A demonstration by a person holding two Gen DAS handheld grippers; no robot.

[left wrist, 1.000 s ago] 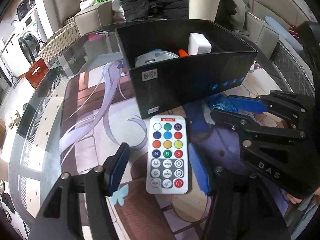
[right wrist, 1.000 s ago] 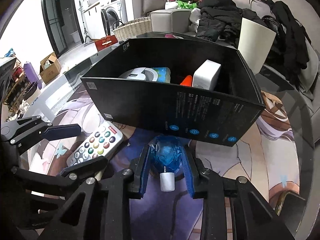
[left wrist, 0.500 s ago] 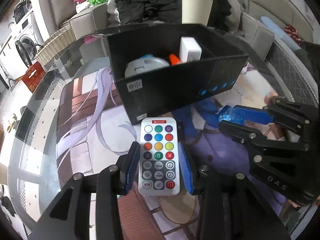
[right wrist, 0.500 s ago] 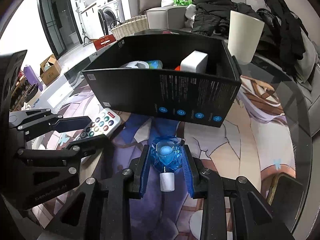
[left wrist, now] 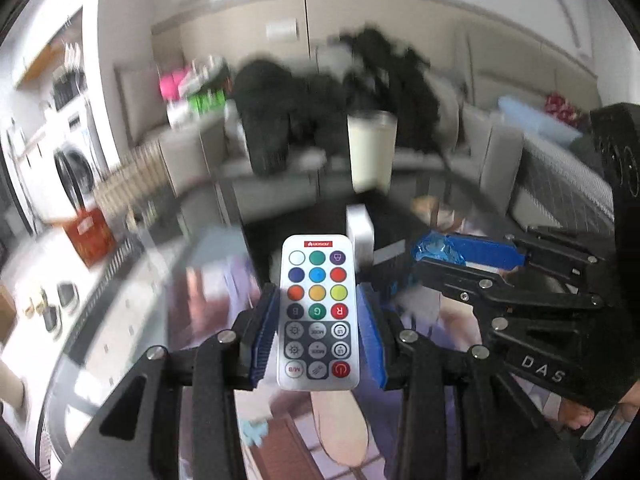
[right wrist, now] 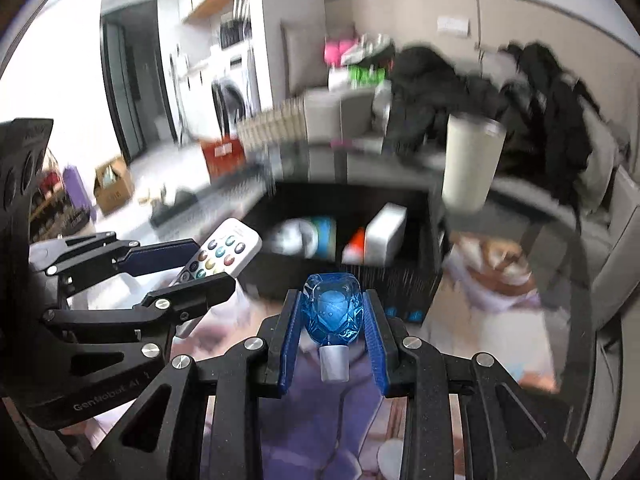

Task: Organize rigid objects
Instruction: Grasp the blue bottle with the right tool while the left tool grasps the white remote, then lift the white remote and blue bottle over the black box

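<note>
Already the black open box [right wrist: 416, 280] holds a few items (blurred, seemingly a white block); left gripper [left wrist: 318, 322] clamps the white colour-button remote [left wrist: 318, 312], right gripper [right wrist: 332, 320] the blue faceted bottle [right wrist: 332, 312], both unboxed.

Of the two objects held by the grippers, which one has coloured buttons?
The white remote control, held in the left gripper. The blue bottle in the right gripper has none.

The remote [left wrist: 318, 312] sits between the pads of the left gripper [left wrist: 318, 322], the bottle [right wrist: 332, 312] between those of the right gripper [right wrist: 333, 334] just to its right. Ahead of both stands the box [right wrist: 400, 276]. A cup [right wrist: 470, 162] stands beyond the box's far right corner.
</note>
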